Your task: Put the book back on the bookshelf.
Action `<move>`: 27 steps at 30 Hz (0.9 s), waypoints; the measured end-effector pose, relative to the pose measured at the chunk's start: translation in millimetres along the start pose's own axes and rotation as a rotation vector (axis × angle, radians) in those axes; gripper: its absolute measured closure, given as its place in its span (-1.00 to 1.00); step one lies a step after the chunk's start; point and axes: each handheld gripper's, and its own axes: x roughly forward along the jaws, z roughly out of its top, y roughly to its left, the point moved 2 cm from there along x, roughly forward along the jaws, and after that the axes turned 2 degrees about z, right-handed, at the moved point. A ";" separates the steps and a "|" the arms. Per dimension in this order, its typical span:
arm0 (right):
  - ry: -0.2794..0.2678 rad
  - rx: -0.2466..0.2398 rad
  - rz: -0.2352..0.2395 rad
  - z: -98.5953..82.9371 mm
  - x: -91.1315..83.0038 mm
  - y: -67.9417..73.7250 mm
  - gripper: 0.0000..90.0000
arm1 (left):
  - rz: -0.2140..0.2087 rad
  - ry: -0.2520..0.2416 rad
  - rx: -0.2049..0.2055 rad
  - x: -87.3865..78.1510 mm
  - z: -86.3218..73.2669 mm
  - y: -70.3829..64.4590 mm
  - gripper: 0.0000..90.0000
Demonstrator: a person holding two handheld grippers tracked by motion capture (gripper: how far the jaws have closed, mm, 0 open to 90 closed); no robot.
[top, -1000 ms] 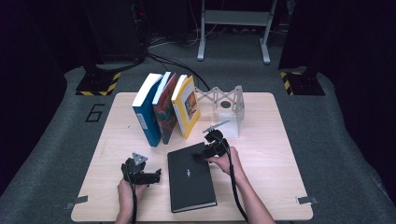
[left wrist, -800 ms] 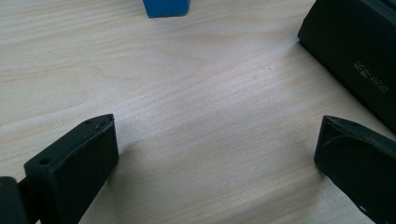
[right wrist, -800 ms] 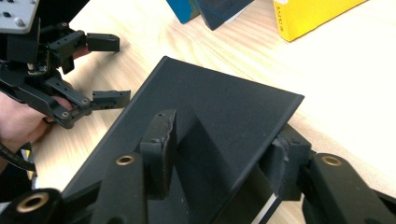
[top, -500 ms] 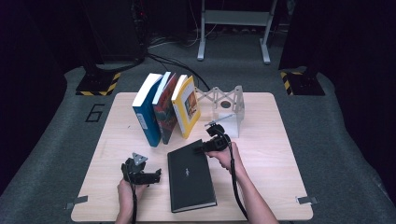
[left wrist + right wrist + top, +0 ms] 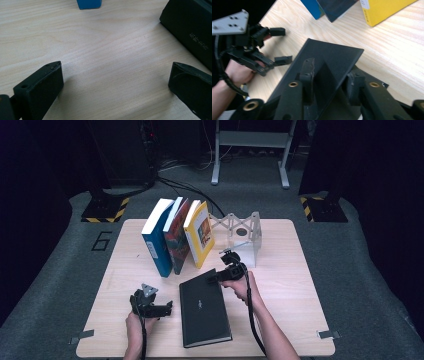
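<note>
Right gripper (image 5: 220, 276) clamped on far corner of black book (image 5: 204, 307), corner lifted off table (image 5: 280, 285). Left gripper (image 5: 167, 309) spread wide, empty, just left of book. Risk: thin corner hold, likely slip or cover flopping open if raised further.

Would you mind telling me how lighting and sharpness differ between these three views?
High view: the table is lit while the surrounding floor falls into darkness. Left gripper view: sharp wood grain, with soft shadows beside the fingers. Right gripper view: the black book reads clearly, and the near fingers look soft.
</note>
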 end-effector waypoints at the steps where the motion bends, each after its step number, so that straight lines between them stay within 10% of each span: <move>1: 0.000 0.005 0.003 0.2 0.0 -0.2 0.50 | 0.000 -0.001 -0.002 0.0 0.0 -0.1 -1.00; 27: 0.009 -0.012 -0.092 9.4 -43.4 -14.1 0.62 | 0.000 -0.002 -0.006 0.1 0.0 -0.5 -1.00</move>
